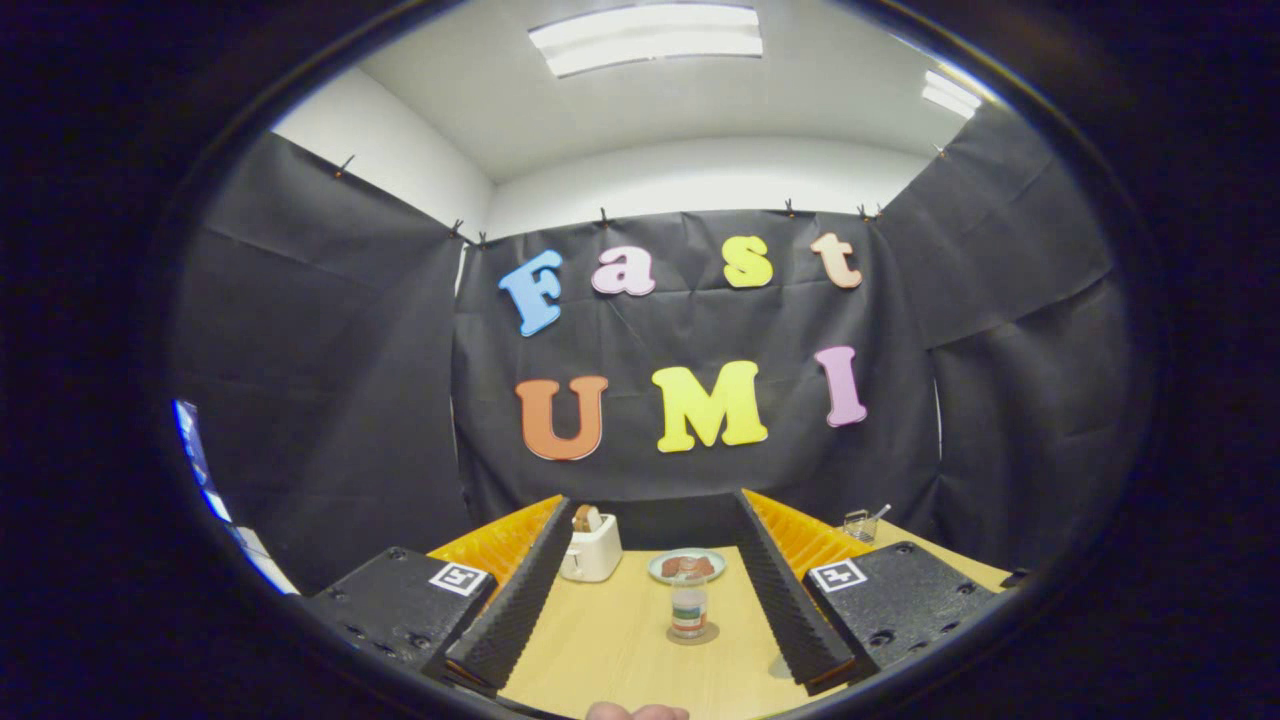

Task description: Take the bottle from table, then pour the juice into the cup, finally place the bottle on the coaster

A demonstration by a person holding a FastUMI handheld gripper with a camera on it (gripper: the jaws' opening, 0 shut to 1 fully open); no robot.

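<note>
Currently fingers (640, 625) being held spread, gripping nothing; bottle (689, 605) being seen upright on coaster (712, 634), twelve o'clock, beyond fingertips.

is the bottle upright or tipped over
Upright: the bottle stands cap up on the round coaster, ahead of the gripper, whose fingers are spread wide, touching nothing.
</note>
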